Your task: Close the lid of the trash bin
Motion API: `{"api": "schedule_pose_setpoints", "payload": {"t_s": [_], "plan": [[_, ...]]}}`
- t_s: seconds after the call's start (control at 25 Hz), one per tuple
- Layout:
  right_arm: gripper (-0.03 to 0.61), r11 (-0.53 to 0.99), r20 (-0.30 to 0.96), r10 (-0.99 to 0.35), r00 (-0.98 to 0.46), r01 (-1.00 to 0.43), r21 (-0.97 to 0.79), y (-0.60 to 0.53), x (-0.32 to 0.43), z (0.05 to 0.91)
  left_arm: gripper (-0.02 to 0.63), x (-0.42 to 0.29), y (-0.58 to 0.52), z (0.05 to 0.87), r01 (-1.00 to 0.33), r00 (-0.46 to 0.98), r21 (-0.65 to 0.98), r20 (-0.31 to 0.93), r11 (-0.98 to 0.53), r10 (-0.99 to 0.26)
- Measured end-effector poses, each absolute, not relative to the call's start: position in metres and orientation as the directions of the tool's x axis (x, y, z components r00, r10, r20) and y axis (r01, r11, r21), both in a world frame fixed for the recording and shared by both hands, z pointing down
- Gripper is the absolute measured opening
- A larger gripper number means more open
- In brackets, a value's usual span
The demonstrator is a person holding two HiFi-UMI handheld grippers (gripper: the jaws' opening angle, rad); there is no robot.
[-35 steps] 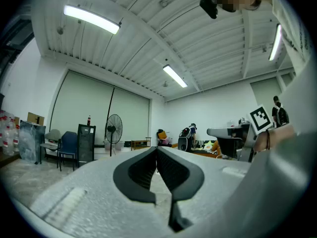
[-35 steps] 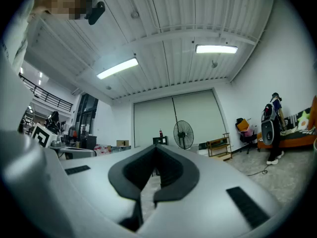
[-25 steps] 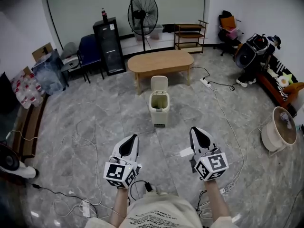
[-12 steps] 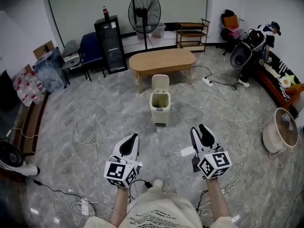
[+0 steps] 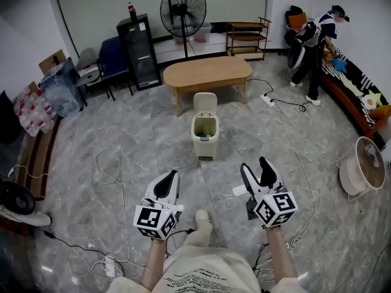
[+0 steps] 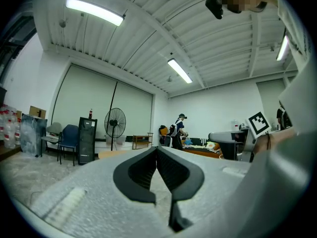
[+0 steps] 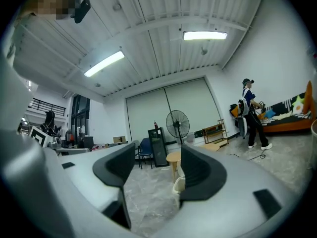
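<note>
Overall light: bright, even indoor light across the head view.
Light source: ceiling strip lights (image 6: 94, 11), burning white in both gripper views.
Shadows: soft and faint, a darker patch under the wooden table (image 5: 206, 72).
Floor: the grey tiled floor (image 5: 122, 157) carries a dull sheen.
Distortion: strong fisheye bend, with dark rounded corners in every frame.
Focus: the left gripper (image 6: 157, 148) and right gripper (image 7: 157, 155) look soft and blurred up close; the far room is sharper.

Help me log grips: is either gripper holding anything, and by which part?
Nothing is held: left gripper jaws together, empty; right gripper jaws opening, nothing between them.
</note>
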State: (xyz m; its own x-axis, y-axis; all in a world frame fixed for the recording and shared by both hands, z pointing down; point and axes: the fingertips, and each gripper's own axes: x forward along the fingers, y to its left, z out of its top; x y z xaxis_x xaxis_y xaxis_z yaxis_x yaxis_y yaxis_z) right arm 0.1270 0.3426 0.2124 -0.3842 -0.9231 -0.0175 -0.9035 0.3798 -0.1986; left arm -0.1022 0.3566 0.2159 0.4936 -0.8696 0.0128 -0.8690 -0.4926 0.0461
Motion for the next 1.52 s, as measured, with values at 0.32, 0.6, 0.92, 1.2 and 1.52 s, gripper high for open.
{"api": "schedule_pose_setpoints", "payload": {"t_s": [0.32, 0.6, 0.92, 1.2, 1.52], "plan": [[0.284, 0.39, 0.028, -0.915, -0.403, -0.898, -0.202, 0.274, 0.123, 0.231, 0.023, -0.103, 0.291, 0.236, -0.874, 0.483, 0.075, 0.044, -0.479, -0.874], [0.284, 0.398, 0.054, -0.906, -0.421, -0.887, -0.232, 0.199, 0.11, 0.237, 0.023, -0.114, 0.222, 0.245, -0.878, 0.476, 0.097, 0.076, -0.469, -0.876], [0.284, 0.4, 0.084, -0.898, -0.432, -0.881, -0.252, 0.129, 0.098, 0.248, 0.023, -0.125, 0.147, 0.25, -0.877, 0.479, 0.103, 0.088, -0.47, -0.873], [0.284, 0.399, 0.094, -0.895, -0.436, -0.877, -0.267, 0.095, 0.091, 0.256, 0.023, -0.128, 0.109, 0.252, -0.871, 0.49, 0.099, 0.09, -0.482, -0.867], [0.284, 0.402, 0.106, -0.891, -0.441, -0.876, -0.266, 0.077, 0.085, 0.26, 0.023, -0.134, 0.093, 0.255, -0.872, 0.486, 0.116, 0.092, -0.476, -0.869]]}}
